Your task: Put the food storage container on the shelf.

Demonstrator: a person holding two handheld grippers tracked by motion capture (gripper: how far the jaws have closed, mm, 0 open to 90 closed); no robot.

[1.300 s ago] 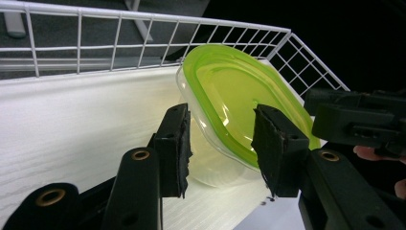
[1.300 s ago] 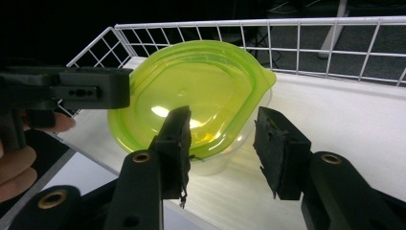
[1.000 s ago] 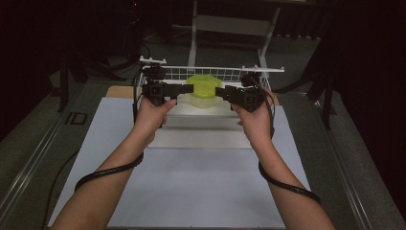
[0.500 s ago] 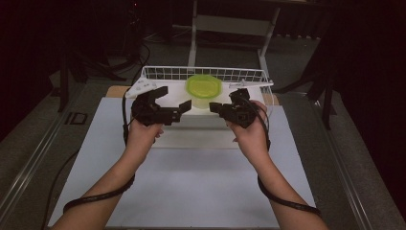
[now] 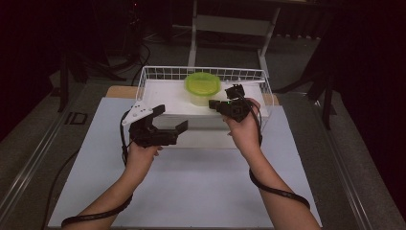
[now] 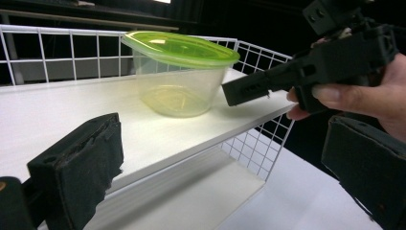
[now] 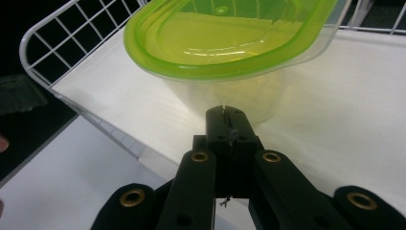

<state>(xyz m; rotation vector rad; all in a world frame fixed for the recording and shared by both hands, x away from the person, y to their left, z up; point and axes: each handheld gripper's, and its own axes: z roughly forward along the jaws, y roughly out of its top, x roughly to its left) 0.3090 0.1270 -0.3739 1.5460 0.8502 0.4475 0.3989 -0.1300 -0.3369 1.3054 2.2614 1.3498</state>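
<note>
A clear plastic tub with a green lid (image 5: 202, 86) stands on the white board (image 5: 163, 93) inside a white wire basket (image 5: 158, 72). My left gripper (image 5: 171, 118) hovers in front of the basket's near edge, left of the tub; its jaws have just been opening and stand wide with nothing between them. In the left gripper view, the tub (image 6: 182, 81) sits beyond the open left gripper (image 6: 222, 172). My right gripper (image 5: 213, 103) is shut, its tip just right of the tub. In the right gripper view, the closed right gripper (image 7: 226, 115) almost touches the tub (image 7: 230, 43) below its lid.
The basket rests at the far end of a white table mat (image 5: 191, 182). Its wire walls (image 6: 258, 143) rise around the board. Dark floor and stand legs (image 5: 194, 43) lie beyond. Cables trail from both grippers along the forearms.
Both grippers have drawn back from the tub's sides. The left hand moved down and toward the near edge with its jaws spread wide. The right gripper's jaws closed.
</note>
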